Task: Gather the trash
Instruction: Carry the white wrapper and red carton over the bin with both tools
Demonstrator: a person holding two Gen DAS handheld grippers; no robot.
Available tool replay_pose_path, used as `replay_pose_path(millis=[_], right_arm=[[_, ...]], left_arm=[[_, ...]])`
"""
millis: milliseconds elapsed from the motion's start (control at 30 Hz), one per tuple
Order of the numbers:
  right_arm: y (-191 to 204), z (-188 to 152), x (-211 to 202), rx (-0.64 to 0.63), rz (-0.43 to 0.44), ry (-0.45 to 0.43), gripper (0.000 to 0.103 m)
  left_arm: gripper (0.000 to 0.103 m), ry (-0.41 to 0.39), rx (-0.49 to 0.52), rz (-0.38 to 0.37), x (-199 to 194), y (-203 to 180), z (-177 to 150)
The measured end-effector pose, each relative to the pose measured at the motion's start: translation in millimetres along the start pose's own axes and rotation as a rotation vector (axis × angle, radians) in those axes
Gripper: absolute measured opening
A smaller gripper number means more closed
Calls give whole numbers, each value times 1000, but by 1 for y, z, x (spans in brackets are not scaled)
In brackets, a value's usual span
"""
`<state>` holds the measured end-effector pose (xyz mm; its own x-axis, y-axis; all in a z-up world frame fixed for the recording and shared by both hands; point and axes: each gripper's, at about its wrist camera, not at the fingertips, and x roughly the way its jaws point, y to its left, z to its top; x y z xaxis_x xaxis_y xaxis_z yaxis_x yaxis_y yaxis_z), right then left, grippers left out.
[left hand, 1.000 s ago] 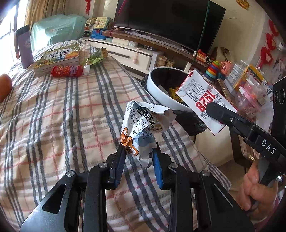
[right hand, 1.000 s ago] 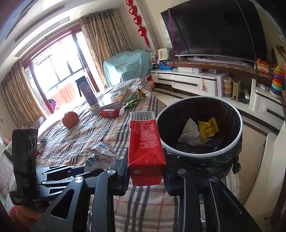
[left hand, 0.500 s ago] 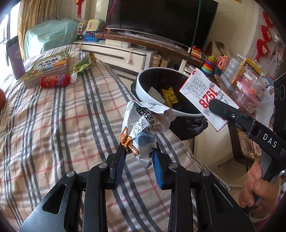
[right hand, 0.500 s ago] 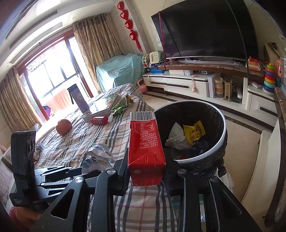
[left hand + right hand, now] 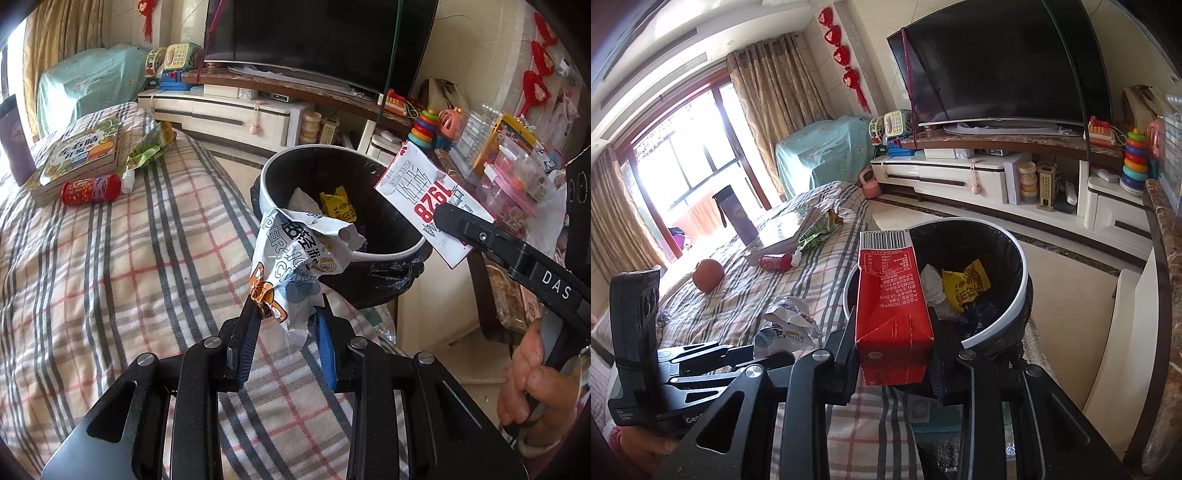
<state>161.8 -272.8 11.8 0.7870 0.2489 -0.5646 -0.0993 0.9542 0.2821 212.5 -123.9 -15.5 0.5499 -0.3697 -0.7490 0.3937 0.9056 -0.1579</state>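
My left gripper (image 5: 286,314) is shut on a crumpled white and orange wrapper (image 5: 295,258), held above the plaid cloth just short of the bin (image 5: 266,181). The bin is black-lined with a white rim and holds a yellow packet (image 5: 338,206) and white paper. My right gripper (image 5: 892,332) is shut on a red milk carton (image 5: 892,295), standing upright at the bin's near left rim (image 5: 997,328). From the left wrist the carton's white side (image 5: 424,199) hangs over the bin's right edge. From the right wrist the wrapper (image 5: 790,325) shows at lower left.
On the plaid-covered surface (image 5: 110,258) lie a book (image 5: 81,155), a red tube (image 5: 90,188), a green packet (image 5: 147,147), an orange fruit (image 5: 708,275) and a dark cup (image 5: 733,214). A TV stand (image 5: 960,177) and toy-laden shelf (image 5: 509,166) flank the bin.
Both grippers have drifted toward the bin with their loads. The bin's inside and the yellow packet now show more fully past the wrapper.
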Motion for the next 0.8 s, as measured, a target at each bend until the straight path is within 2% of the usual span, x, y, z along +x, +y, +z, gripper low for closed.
replay_pose_path(millis=[800], right_arm=[[-20, 20, 20, 3, -31, 12, 31]], left_arm=[[28, 4, 50, -9, 21, -16, 36]])
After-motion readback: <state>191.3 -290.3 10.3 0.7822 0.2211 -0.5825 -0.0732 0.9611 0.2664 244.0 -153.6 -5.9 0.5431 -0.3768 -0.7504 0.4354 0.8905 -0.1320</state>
